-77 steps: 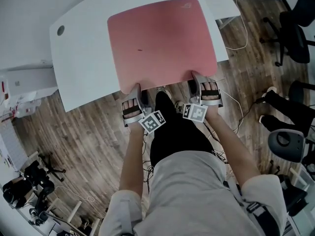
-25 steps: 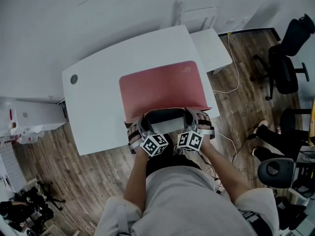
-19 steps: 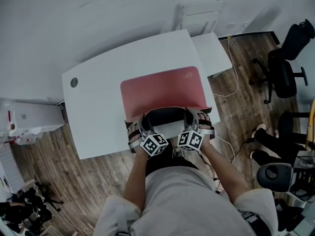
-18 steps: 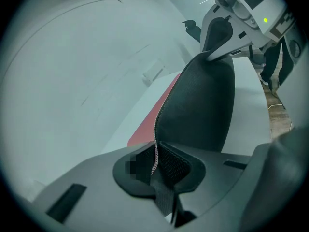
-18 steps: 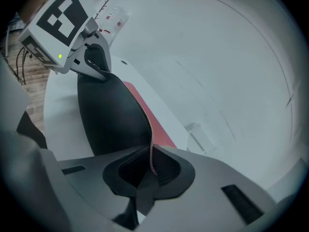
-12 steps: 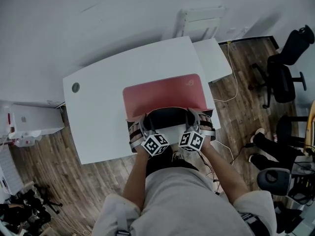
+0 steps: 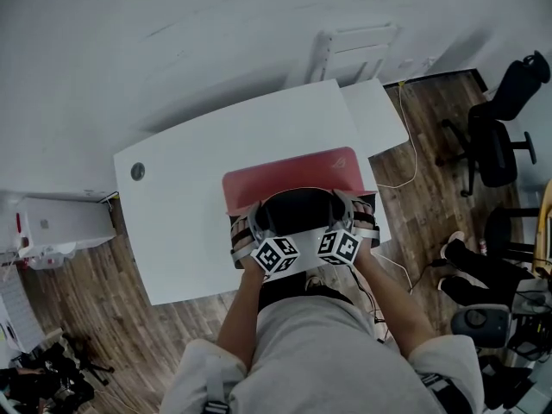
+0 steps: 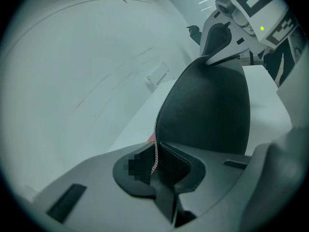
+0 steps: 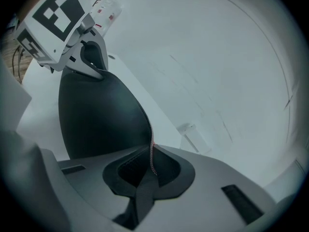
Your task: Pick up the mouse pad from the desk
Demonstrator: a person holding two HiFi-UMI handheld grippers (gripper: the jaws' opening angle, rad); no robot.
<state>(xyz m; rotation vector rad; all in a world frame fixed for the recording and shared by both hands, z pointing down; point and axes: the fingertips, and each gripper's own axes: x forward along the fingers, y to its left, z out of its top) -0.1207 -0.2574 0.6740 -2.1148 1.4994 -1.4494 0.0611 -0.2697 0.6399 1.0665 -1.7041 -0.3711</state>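
The person wears a light grey shirt with short sleeves and dark trousers. Dark straps with buckles cross both shoulders. The left gripper and the right gripper are silver-grey, and each carries a cube with black-and-white square markers. Their fingers have black textured pads. A small green light glows on the right gripper's cube.

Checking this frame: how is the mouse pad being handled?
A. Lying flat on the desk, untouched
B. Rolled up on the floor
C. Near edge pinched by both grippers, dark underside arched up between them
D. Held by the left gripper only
C: the left gripper and right gripper each have their jaws shut on the stitched edge of the mouse pad, whose dark underside arches between them over the desk.
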